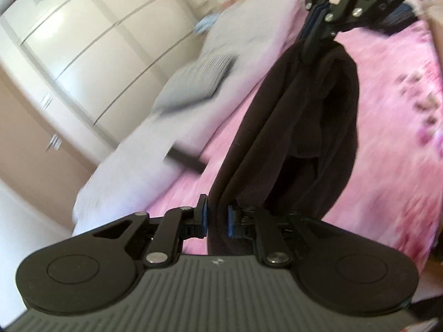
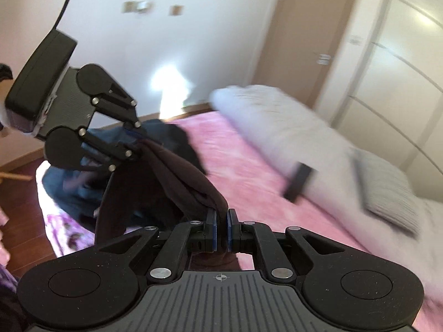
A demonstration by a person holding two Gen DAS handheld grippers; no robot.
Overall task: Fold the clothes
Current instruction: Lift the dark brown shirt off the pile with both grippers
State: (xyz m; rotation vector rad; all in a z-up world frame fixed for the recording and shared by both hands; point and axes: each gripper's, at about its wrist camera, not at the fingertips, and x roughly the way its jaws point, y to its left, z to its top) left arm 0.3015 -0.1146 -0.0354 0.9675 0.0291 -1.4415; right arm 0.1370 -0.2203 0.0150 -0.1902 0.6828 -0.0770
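- Nearest the left wrist camera, the left tongs are clamped on an edge of the dark garment.
- At the far end of that stretch of cloth, the right tongs pinch another edge, so the garment hangs in a slack fold between the two, above the pink bed.
- To fold it well, I judge both grips should hold firm, level and apart, so the sagging middle smooths before it is laid flat.
- Open pink cover lies right of the hanging cloth; a grey duvet and striped pillow crowd the left side.
- More clothes are heaped near the bed's edge; keep away from it.
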